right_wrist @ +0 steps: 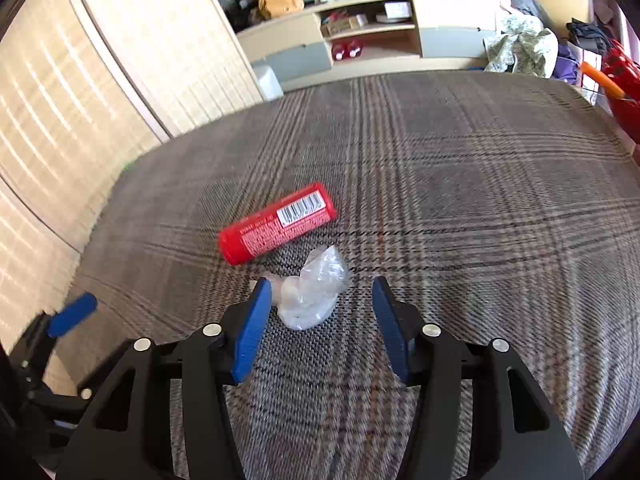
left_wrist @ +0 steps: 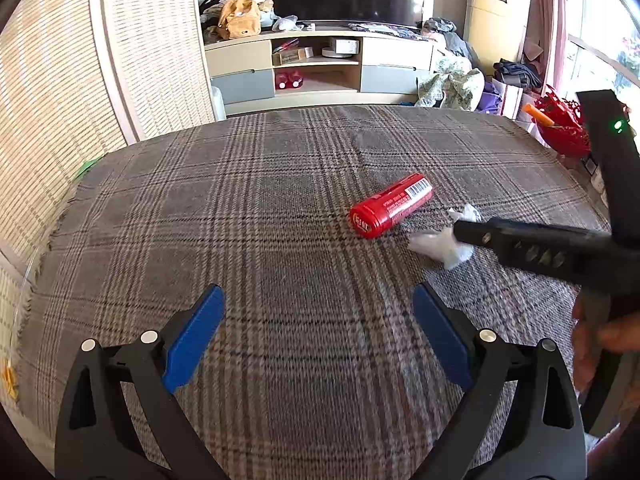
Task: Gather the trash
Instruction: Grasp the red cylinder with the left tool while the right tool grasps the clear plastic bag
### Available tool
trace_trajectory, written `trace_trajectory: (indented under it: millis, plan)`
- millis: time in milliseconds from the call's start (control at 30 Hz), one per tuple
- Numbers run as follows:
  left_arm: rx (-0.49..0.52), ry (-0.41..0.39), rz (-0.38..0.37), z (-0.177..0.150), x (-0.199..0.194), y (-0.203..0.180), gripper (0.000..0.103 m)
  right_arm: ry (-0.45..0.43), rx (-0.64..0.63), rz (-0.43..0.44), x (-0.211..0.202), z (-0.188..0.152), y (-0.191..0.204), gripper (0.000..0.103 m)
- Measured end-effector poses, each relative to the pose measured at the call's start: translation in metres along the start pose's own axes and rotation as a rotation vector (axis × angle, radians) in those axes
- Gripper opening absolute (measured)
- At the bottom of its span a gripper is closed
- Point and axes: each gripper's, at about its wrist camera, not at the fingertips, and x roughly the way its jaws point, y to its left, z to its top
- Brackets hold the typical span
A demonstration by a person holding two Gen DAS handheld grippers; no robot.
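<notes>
Plaid-covered surface (right_wrist: 460,168) bore two pieces of trash: a red tube (right_wrist: 277,223) on its side, long axis slanting from near-left to far-right in the right wrist view, and just on the near side of the tube a crumpled clear wrapper (right_wrist: 310,290). Right gripper (right_wrist: 320,300), the nearer one, straddled the wrapper, jaws part-open, left pad touching it, right pad apart. Left gripper (left_wrist: 318,312) stood wide, empty, short of the tube; no bin in view.
</notes>
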Motion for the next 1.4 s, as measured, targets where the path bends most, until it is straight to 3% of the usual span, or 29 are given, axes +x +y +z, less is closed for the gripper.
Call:
trace_trajectory:
  millis: [167,433,667,867,933,967,1100,1200,1400]
  plan:
    - [0.023,0.005,-0.007,0.011,0.016,-0.008,0.09,-0.03,-0.026,0.006,0.003,-0.002,0.003,0.02]
    - [0.078,0.011,-0.03,0.026,0.05,-0.028,0.09,-0.058,-0.036,-0.118,-0.013,0.007,-0.031,0.019]
    - [0.174,0.015,-0.051,0.045,0.087,-0.047,0.09,-0.035,-0.015,-0.109,-0.023,0.0,-0.062,0.018]
    - [0.175,0.045,-0.107,0.061,0.111,-0.058,0.09,-0.05,-0.012,-0.098,-0.021,-0.003,-0.066,0.018]
    - [0.174,0.055,-0.125,0.061,0.116,-0.062,0.083,-0.057,-0.009,-0.094,-0.022,-0.006,-0.067,0.018]
    - [0.174,0.065,-0.135,0.06,0.119,-0.062,0.069,-0.059,-0.006,-0.092,-0.022,-0.007,-0.068,0.018]
    - [0.192,0.071,-0.154,0.055,0.119,-0.069,0.043,-0.062,0.009,-0.088,-0.022,-0.008,-0.068,0.018]
    - [0.218,0.08,-0.157,0.05,0.112,-0.077,0.034,-0.067,0.013,-0.091,-0.025,-0.012,-0.068,0.018]
    - [0.192,0.092,-0.178,0.029,0.088,-0.081,0.033,-0.066,0.035,-0.08,-0.043,-0.035,-0.07,0.018]
